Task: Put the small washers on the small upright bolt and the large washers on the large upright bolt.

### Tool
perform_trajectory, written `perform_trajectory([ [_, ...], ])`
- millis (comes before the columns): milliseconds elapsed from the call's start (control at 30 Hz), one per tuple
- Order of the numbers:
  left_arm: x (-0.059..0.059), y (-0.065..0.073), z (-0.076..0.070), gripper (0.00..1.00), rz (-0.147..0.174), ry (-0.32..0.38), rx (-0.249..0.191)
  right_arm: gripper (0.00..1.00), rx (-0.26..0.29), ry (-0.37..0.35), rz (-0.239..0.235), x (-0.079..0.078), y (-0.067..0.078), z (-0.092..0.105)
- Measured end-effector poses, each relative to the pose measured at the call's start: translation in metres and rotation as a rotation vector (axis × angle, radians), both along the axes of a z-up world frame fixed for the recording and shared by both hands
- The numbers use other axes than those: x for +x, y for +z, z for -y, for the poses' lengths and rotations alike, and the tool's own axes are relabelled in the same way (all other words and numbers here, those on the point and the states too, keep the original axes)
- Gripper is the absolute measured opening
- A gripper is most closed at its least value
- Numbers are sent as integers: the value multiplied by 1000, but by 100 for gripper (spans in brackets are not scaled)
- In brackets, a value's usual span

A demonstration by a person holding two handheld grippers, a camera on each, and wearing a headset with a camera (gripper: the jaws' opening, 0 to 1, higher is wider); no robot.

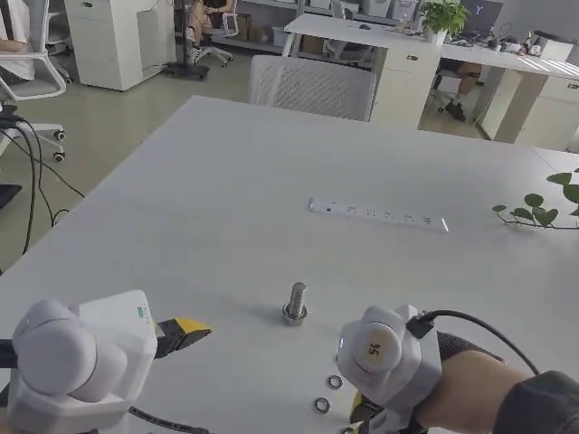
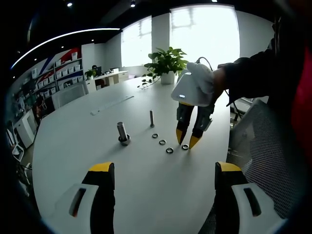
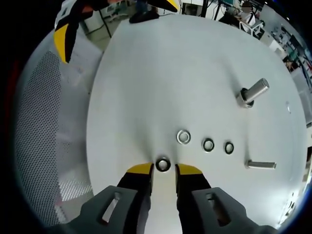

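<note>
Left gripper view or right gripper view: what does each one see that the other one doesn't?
Left gripper view's extras: a potted plant, a bright window, and the right gripper seen from outside, tips pointing down. Right gripper view's extra: a look straight down at one washer lying between its open tips. Both: the white table, the row of washers, the large bolt and the small bolt.

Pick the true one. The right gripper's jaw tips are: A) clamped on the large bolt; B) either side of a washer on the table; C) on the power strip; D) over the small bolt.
B: the yellow tips of the right gripper flank a washer lying flat on the table, away from the large bolt and small bolt.
</note>
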State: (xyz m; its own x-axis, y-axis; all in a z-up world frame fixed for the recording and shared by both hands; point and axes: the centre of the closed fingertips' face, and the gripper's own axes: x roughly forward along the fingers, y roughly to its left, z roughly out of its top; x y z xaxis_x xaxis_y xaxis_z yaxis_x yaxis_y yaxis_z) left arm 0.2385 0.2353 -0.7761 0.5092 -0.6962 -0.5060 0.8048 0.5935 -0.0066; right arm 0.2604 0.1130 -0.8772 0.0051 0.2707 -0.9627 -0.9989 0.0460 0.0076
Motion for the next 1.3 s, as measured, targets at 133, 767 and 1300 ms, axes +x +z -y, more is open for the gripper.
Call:
perform_trajectory([
  [133, 0, 0, -1, 84, 1, 3, -1, 19, -9, 17, 15, -1, 0, -1],
  [767, 1, 1, -1, 84, -1, 8, -7, 14, -8, 36, 28, 2, 0, -2],
  [1300, 2, 0, -1, 83, -5, 9, -12, 16, 1, 28, 16, 1, 0, -2],
])
